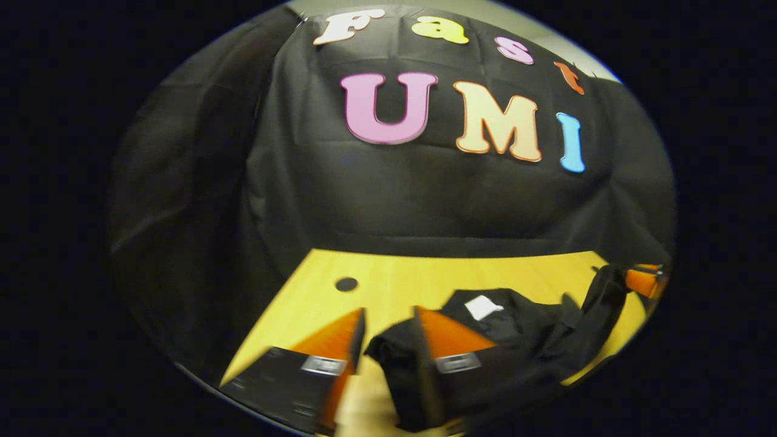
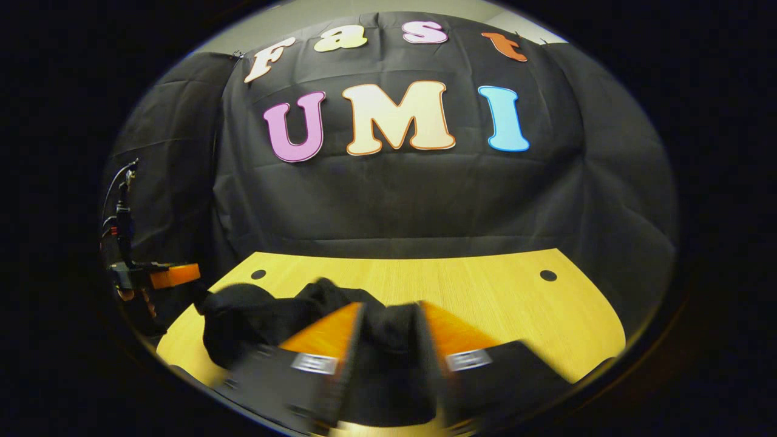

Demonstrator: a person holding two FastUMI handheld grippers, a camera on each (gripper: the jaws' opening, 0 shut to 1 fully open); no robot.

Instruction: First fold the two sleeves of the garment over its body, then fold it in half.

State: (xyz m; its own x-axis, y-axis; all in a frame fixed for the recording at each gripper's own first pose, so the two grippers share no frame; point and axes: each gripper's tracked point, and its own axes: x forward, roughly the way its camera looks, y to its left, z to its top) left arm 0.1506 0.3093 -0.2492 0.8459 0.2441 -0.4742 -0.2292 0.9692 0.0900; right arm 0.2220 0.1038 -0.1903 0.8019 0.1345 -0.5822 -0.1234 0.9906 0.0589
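We're handling a black garment: soft, light, limp, so we'd pinch a sleeve cuff or hem edge, not the bunched middle. In the left gripper view it lies rumpled on the wooden table, lower right; the left gripper is spread, fabric at its right finger. In the right gripper view the right gripper is spread, garment between its fingers, lower centre-left.

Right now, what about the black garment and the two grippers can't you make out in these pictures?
- Left gripper view: whether the left gripper pinches the garment; motion blur smears the fingers and cloth.
- Right gripper view: whether the right gripper grips the cloth between its fingers; blurred too.
- Both views: which part is a sleeve; black folds blend together.
- Left gripper view: the white tag is too small to read.
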